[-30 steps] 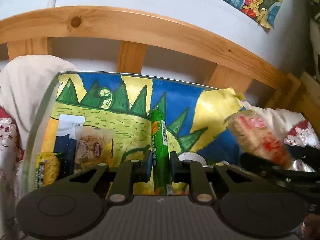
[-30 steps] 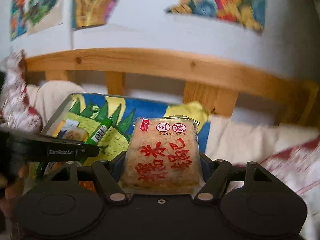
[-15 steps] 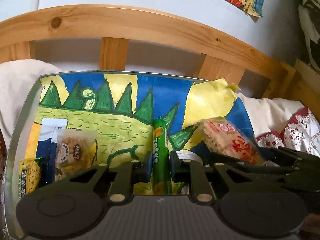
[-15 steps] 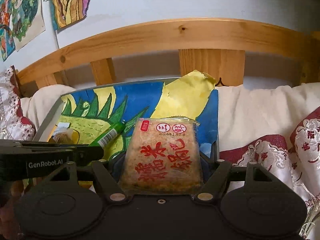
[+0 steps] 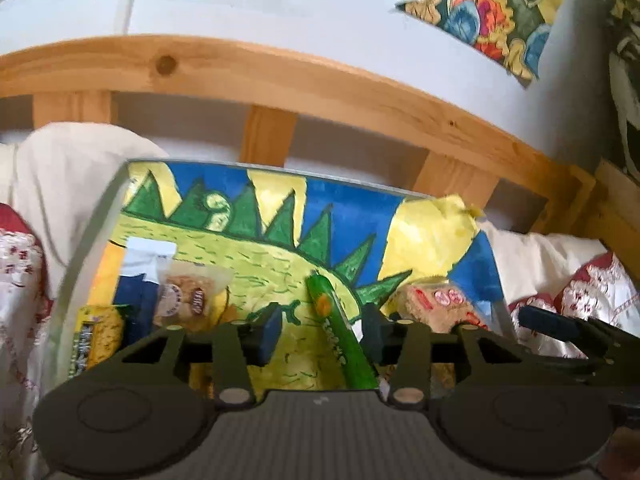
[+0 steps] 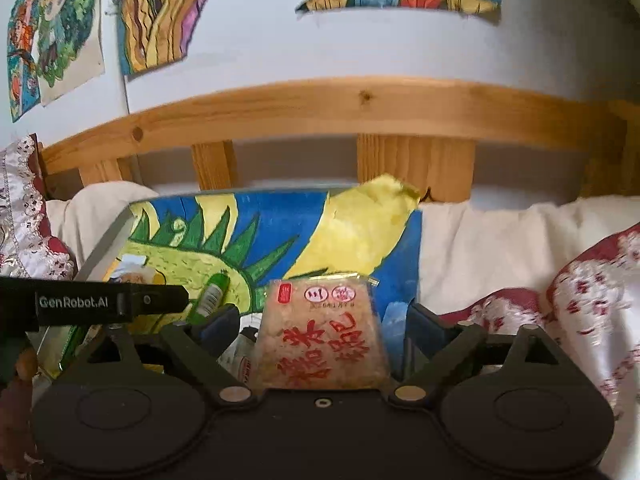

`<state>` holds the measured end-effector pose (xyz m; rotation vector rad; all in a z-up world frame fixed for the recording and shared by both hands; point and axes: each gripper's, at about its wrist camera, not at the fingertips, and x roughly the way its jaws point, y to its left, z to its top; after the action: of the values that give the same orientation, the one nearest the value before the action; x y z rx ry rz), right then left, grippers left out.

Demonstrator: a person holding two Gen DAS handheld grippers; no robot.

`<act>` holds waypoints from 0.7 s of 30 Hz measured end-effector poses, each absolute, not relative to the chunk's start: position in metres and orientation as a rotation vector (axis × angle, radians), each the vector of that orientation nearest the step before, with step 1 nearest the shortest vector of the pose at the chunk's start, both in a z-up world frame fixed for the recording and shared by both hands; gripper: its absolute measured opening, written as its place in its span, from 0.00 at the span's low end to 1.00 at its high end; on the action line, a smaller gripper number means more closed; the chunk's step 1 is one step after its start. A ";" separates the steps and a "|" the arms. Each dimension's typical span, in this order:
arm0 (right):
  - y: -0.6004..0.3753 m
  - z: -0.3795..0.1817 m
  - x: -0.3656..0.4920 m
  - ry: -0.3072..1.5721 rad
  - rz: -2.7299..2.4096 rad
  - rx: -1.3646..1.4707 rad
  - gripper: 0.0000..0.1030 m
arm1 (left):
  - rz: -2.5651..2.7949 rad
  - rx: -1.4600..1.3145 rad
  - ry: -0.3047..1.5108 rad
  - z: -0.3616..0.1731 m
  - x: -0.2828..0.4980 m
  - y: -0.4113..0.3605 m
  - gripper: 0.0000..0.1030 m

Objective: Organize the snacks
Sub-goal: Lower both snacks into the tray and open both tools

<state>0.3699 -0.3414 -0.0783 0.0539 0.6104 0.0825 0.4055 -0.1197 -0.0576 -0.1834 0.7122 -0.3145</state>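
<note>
A green tube snack (image 5: 340, 340) lies tilted on the painted tray (image 5: 240, 248), between the opening jaws of my left gripper (image 5: 320, 330). It leans toward the right finger, and the left pad stands apart from it. A clear rice cake pack with red writing (image 6: 324, 336) rests on the tray's right end (image 6: 400, 256) between the opening jaws of my right gripper (image 6: 322, 324), with a gap on each side. The same pack (image 5: 436, 304) shows in the left wrist view.
A yellow pack (image 5: 94, 340), a cookie pack (image 5: 188, 296) and a blue-and-white pack (image 5: 144, 264) lie at the tray's left end. A wooden bed rail (image 6: 360, 108) runs behind. White and red patterned bedding (image 6: 520, 264) surrounds the tray.
Both grippers opened. The green tube left the left pads' grip and tipped to the right. The rice cake pack came down onto the tray's right end and sits free of the right pads.
</note>
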 end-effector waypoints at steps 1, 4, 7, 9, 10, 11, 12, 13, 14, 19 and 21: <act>-0.341 -0.076 0.366 0.602 0.077 0.045 0.90 | -0.310 -0.186 0.706 -0.055 0.402 -0.118 0.57; -0.339 -0.065 0.352 0.556 0.049 0.017 0.96 | -0.286 -0.194 0.678 -0.046 0.390 -0.114 0.74; -0.337 -0.054 0.338 0.521 0.032 -0.012 0.98 | -0.267 -0.190 0.649 -0.037 0.374 -0.109 0.85; -0.336 -0.045 0.327 0.497 0.028 -0.029 0.99 | -0.260 -0.184 0.638 -0.031 0.363 -0.106 0.90; -0.335 -0.040 0.320 0.483 0.028 -0.039 0.99 | -0.258 -0.177 0.630 -0.028 0.356 -0.105 0.93; -0.334 -0.036 0.314 0.473 0.028 -0.050 0.99 | -0.256 -0.171 0.623 -0.024 0.350 -0.104 0.95; -0.333 -0.031 0.309 0.466 0.029 -0.060 0.99 | -0.259 -0.164 0.618 -0.021 0.345 -0.103 0.96; -0.333 -0.027 0.303 0.459 0.029 -0.069 0.99 | -0.265 -0.156 0.614 -0.018 0.340 -0.102 0.97; -0.333 -0.023 0.297 0.452 0.030 -0.079 0.99 | -0.271 -0.147 0.609 -0.014 0.334 -0.100 0.98; -0.331 -0.004 0.267 0.435 0.032 -0.112 0.99 | -0.292 -0.133 0.582 -0.002 0.305 -0.095 0.99; -0.328 0.001 0.257 0.443 0.041 -0.117 0.99 | -0.300 -0.125 0.579 0.000 0.293 -0.092 0.99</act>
<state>0.2566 -0.3284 0.0008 -0.1169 0.4433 0.0412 0.2930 -0.0917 0.0003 -0.1249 0.5795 -0.2999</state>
